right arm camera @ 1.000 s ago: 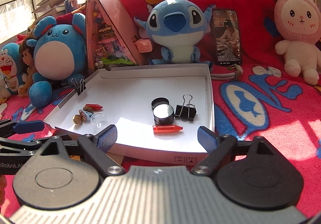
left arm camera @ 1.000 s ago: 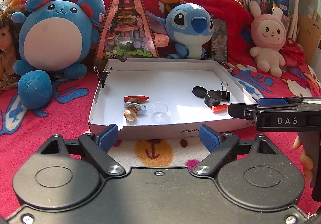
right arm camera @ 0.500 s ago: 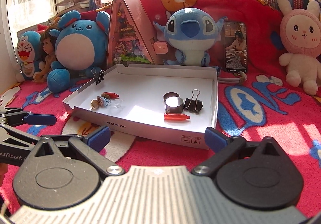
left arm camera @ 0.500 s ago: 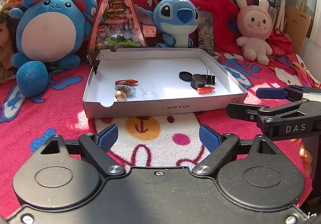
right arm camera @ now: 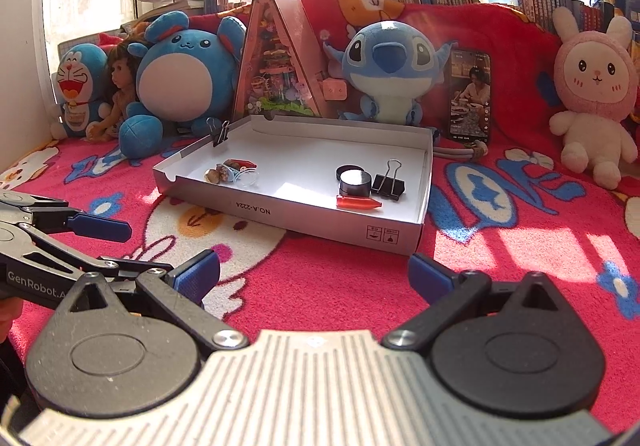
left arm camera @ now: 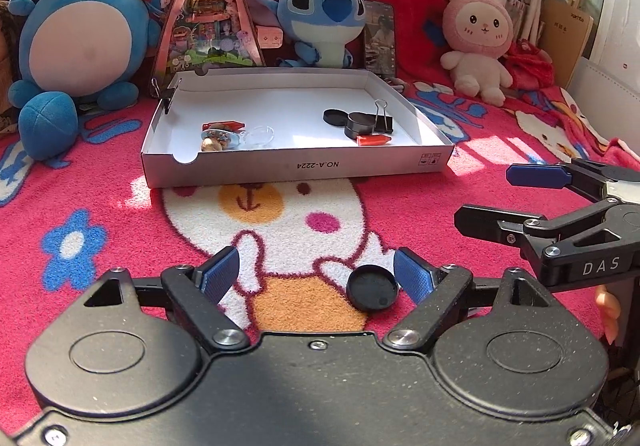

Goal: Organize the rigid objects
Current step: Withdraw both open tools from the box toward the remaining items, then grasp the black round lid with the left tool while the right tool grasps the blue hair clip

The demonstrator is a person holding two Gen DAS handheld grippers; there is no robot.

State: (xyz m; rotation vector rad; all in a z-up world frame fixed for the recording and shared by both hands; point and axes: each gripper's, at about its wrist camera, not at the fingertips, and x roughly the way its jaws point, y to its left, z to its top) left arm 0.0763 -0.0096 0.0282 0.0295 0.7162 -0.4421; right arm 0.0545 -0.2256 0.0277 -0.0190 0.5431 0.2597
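- Left claw (left arm camera: 316,272): jaws spread and just narrowing a little, hovering over the blanket (left arm camera: 120,214) in front of the tray; a loose black lid (left arm camera: 372,287) lay flat on the blanket between the pads, just beside the right pad (left arm camera: 412,274), whether touching could not be told.
- Right claw (right arm camera: 314,272): jaws spread wide after just opening further, nothing between them, over bare blanket in front of the tray's front right corner.
- Each claw showed in the other's view: the right one at the right edge of the left view, with fingertips of a hand (left arm camera: 608,304) below it; the left one at the left edge of the right view.
- Tray (left arm camera: 300,166): a shallow white cardboard box on the blanket, beyond both claws, a black clip (right arm camera: 221,133) clamped on its back left corner.
- Near the tray's front left corner: a cluster of small trinkets (left arm camera: 216,138), a red crayon (left arm camera: 224,124) touching them behind, a clear dome (left arm camera: 260,134) just beside on the right.
- Near the tray's right edge: a black tin (right arm camera: 355,182), a second lid (right arm camera: 347,170) lying against its back, a binder clip (right arm camera: 389,182) just to its right, and an orange crayon (right arm camera: 359,203) lying in front.
- Behind the tray: plush toys (right arm camera: 384,66), a triangular box (left arm camera: 210,6) and a propped phone (right arm camera: 470,96) against the red backing.
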